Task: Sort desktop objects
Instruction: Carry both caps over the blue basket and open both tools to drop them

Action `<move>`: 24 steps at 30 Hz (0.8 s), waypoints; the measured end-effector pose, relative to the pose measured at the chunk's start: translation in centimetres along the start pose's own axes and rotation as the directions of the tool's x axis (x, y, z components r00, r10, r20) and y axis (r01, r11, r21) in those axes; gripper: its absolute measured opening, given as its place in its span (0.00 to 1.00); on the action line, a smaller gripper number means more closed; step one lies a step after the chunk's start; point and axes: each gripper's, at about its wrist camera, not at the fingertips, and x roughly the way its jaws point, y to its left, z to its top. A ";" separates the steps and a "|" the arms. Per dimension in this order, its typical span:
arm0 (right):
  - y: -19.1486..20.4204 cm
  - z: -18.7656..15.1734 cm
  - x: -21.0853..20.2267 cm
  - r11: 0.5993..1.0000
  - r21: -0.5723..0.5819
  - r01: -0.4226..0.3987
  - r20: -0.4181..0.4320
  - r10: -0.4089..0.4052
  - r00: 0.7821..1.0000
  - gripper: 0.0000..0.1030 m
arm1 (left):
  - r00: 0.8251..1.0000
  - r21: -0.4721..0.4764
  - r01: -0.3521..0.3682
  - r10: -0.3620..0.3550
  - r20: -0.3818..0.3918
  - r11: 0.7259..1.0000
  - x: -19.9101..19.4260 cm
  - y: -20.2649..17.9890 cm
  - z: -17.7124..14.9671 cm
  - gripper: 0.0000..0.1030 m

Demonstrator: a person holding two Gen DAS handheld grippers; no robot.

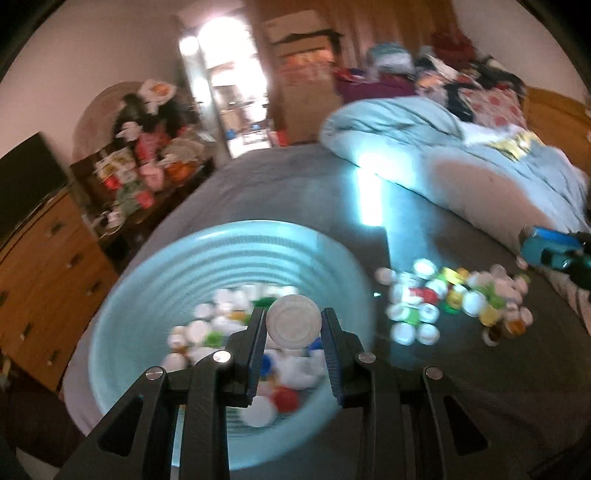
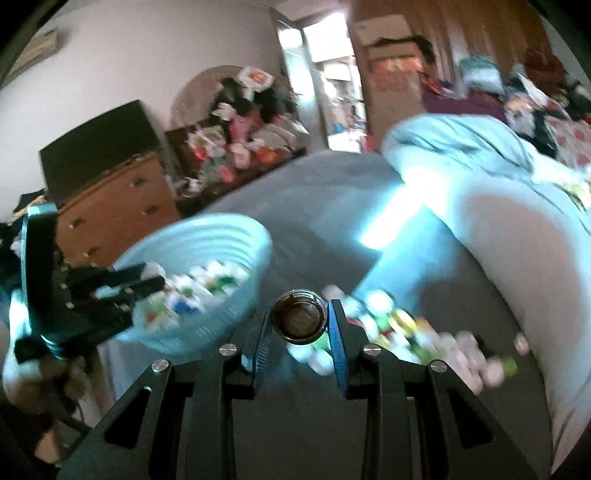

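A white cap (image 1: 293, 319) is pinched by the left gripper (image 1: 293, 325) over the bowl (image 1: 147, 280), presumably for dropping; a dark cap (image 2: 300, 317), frame centre, is pinched by the right gripper (image 2: 300, 325).

This is a lived-in bedroom in a home. A bed (image 1: 461, 173) with a rumpled pale blue quilt (image 1: 391, 122) runs along the right side, with clothes and a red-patterned pillow (image 1: 495, 103) heaped at its far end. A wooden chest of drawers (image 1: 48, 280) stands against the left wall with a dark flat screen (image 1: 26, 184) on top. Beside it a low table (image 1: 147, 177) is piled with packets and bags. An open doorway (image 1: 236, 92) leads into a bright further room, next to tall wooden wardrobe panels (image 1: 295, 14).
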 end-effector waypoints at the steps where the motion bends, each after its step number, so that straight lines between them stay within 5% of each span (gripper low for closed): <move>1: 0.7 0.6 0.3 1.000 -0.008 -0.011 0.002 0.011 1.000 0.26 | 1.000 -0.013 -0.014 0.014 0.001 1.000 -0.1 1.1 0.1 0.31; 11: 9.2 6.1 6.1 0.987 -0.110 -0.117 -0.057 0.111 0.992 0.26 | 0.997 -0.114 -0.065 0.062 -0.034 0.991 0.7 8.1 0.1 0.31; 24: 13.0 6.3 8.5 0.978 -0.142 -0.154 -0.122 0.137 0.983 0.26 | 0.997 -0.160 -0.052 0.042 -0.065 0.986 1.8 10.6 -0.7 0.31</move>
